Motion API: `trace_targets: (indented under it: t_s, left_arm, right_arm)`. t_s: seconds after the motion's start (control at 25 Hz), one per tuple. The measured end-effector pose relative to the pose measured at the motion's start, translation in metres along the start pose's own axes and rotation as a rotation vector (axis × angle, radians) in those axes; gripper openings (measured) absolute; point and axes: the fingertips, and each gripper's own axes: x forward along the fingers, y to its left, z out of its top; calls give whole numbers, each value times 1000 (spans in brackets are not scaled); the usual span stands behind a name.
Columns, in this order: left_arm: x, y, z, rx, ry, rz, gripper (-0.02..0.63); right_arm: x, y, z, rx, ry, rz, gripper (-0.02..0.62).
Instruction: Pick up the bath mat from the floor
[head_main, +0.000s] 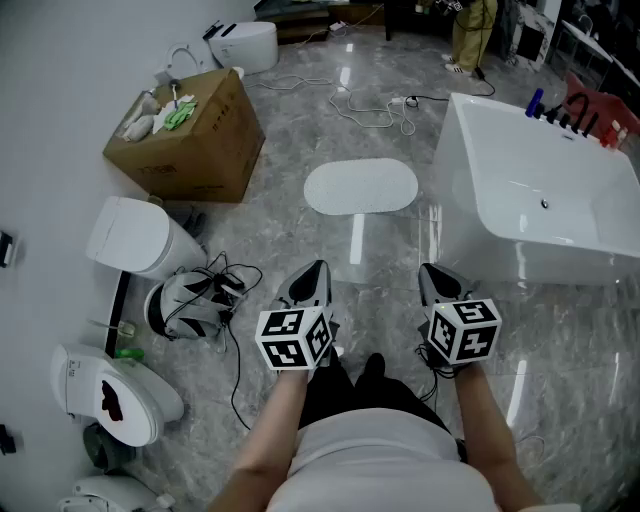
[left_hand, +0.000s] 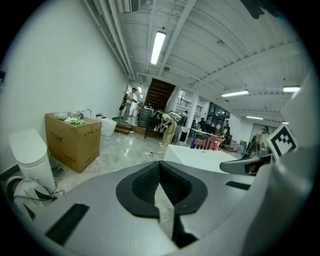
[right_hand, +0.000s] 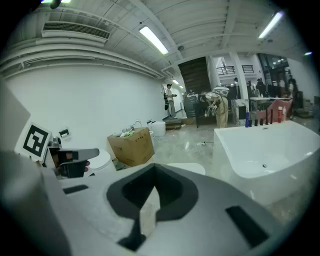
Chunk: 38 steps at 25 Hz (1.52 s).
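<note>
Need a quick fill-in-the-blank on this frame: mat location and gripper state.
1. The white oval bath mat lies between the brown cardboard box and the white ____.
2. The left hand-held gripper and the right hand-held gripper both have their jaws ____, with nothing between them.
3. The mat lies flat on the glossy grey ____, ahead of both grippers and touched by neither.
Missing words: bathtub; shut; floor.
</note>
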Motion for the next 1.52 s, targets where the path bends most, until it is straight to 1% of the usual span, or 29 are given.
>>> trace_targets:
  t_s: [0.2,0.4,0.64,0.8,0.92,1.04,1.2,1.36,1.52]
  left_arm:
    - [1,-4,3,0,-7,10,2]
    - [5,-7,4,6,-9,14,2]
    - [11,-8,-1,11,10,25,5]
    - [14,-10,1,15,2,23,57]
    - [15,-9,4,21,0,28,100]
    - [20,-4,6,24,7,39,149]
    - [32,4,11,16,15,51,176]
    - [49,18,21,8,11,68,199]
    - [77,38,32,0,11,82,218]
  right_arm:
    - [-3,-8,0,-1,2,-8,2]
    - [-5,-17,4,3,-20,-22,2]
    - [-4,-28,7,-35,-30,-72,2]
    - [-5,-35,10,-49,-52,-92,6]
    - [-4,-40,11,-45,-45,-99,36]
    - [-1,-47,12,-34,-31,-100,86]
    - [9,-58,18,-26,-19,-105,106]
    - [26,-67,31,-14,-24,-110,107]
    - [54,-72,45,-15,-18,-113,108]
